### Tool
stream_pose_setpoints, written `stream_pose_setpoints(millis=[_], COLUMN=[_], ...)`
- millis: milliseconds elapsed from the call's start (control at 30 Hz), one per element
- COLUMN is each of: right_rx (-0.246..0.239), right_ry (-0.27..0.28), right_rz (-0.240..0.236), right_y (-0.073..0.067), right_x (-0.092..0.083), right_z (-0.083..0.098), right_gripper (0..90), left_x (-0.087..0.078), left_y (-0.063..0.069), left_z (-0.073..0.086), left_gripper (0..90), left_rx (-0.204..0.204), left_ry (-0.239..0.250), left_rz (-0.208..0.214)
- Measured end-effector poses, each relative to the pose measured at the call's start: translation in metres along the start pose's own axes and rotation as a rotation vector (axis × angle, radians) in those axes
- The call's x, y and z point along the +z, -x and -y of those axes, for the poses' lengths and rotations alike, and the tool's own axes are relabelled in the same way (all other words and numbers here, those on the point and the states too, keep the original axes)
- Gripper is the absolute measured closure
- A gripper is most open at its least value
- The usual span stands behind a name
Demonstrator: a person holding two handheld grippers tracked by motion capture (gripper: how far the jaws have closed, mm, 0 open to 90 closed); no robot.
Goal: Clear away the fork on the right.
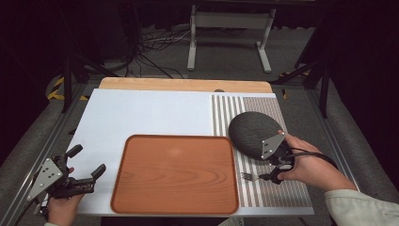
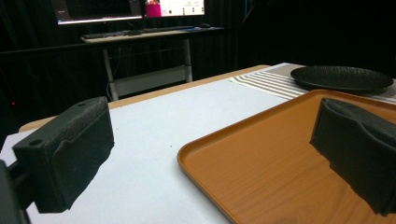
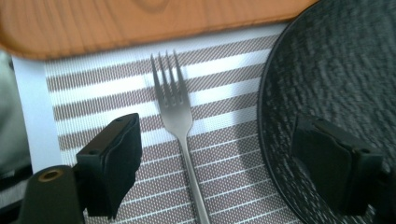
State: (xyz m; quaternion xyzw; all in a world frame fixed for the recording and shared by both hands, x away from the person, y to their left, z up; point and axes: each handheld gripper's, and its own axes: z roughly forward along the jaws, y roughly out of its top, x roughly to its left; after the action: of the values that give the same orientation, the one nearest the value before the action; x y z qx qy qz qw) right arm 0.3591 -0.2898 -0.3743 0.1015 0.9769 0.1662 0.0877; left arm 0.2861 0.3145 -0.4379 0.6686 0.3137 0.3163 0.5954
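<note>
In the high view, the right claw [image 1: 274, 175] hovers at about 4 o'clock on the worktop [image 1: 141, 113], over the brown-and-white striped woven placemat [image 1: 282, 190]. The silver metal fork [image 1: 248, 177] lies flat there, tines towards 9 o'clock, between the rectangular orange wood-grain tray [image 1: 175, 173] and the round black textured plate [image 1: 254, 133]. The left claw [image 1: 87, 172] rests at 8 o'clock, just beside the tray.

In the left gripper view, the left claw [image 2: 210, 154] stands wide open with nothing between its jaws, one jaw over the tray [image 2: 280, 158].

In the right gripper view, the right claw [image 3: 219, 163] stands open astride the fork [image 3: 175, 109], not touching it; one jaw overlaps the plate [image 3: 336, 70].
</note>
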Motion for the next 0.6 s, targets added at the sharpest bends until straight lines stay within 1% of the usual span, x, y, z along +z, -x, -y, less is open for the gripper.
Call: stream_pose_setpoints(millis=[33, 67, 100, 133, 233, 300, 367, 400, 433, 467, 500, 600], right_rx=[-0.008, 0.000, -0.019, -0.028, -0.064, -0.071, -0.074, -0.090, -0.080, -0.083, -0.076, -0.088], right_ry=[-0.006, -0.023, -0.036, -0.046, -0.060, -0.088, -0.117, -0.121, -0.141, -0.156, -0.173, -0.200], right_rz=[-0.007, -0.012, -0.014, -0.021, -0.040, -0.058, -0.063, -0.070, -0.074, -0.079, -0.086, -0.096], right_y=[0.001, 0.000, 0.000, 0.000, 0.001, 0.001, 0.000, 0.001, 0.000, 0.000, -0.001, 0.000], right_x=[0.002, 0.003, 0.006, 0.007, 0.011, 0.014, 0.016, 0.018, 0.019, 0.019, 0.020, 0.023], right_z=[0.000, 0.000, 0.000, 0.000, 0.000, 0.001, 0.001, 0.001, 0.002, 0.002, 0.002, 0.003], right_gripper=[18.5, 19.0, 19.4, 20.0, 23.4, 25.6, 28.3, 29.5, 31.2, 32.9, 34.3, 39.6], left_x=[0.000, 0.000, 0.000, 0.000, 0.000, 0.000, 0.000, 0.000, 0.000, 0.000, 0.000, 0.000], left_y=[0.000, 0.000, 0.000, 0.000, 0.000, 0.000, 0.000, 0.000, 0.000, 0.000, 0.000, 0.000], left_z=[0.000, 0.000, 0.000, 0.000, 0.000, 0.000, 0.000, 0.000, 0.000, 0.000, 0.000, 0.000], left_gripper=[0.2, 0.2, 0.2, 0.2, 0.2, 0.2, 0.2, 0.2, 0.2, 0.2, 0.2, 0.2], left_rx=[0.000, -0.001, -0.001, -0.001, -0.001, -0.001, -0.002, -0.002, -0.003, -0.003, -0.004, -0.005], left_ry=[0.000, 0.000, 0.000, 0.000, 0.000, 0.000, 0.001, 0.001, 0.000, 0.000, 0.000, 0.000], left_rz=[0.000, 0.000, 0.000, 0.000, 0.000, -0.001, -0.001, -0.001, 0.000, 0.001, 0.000, 0.000])
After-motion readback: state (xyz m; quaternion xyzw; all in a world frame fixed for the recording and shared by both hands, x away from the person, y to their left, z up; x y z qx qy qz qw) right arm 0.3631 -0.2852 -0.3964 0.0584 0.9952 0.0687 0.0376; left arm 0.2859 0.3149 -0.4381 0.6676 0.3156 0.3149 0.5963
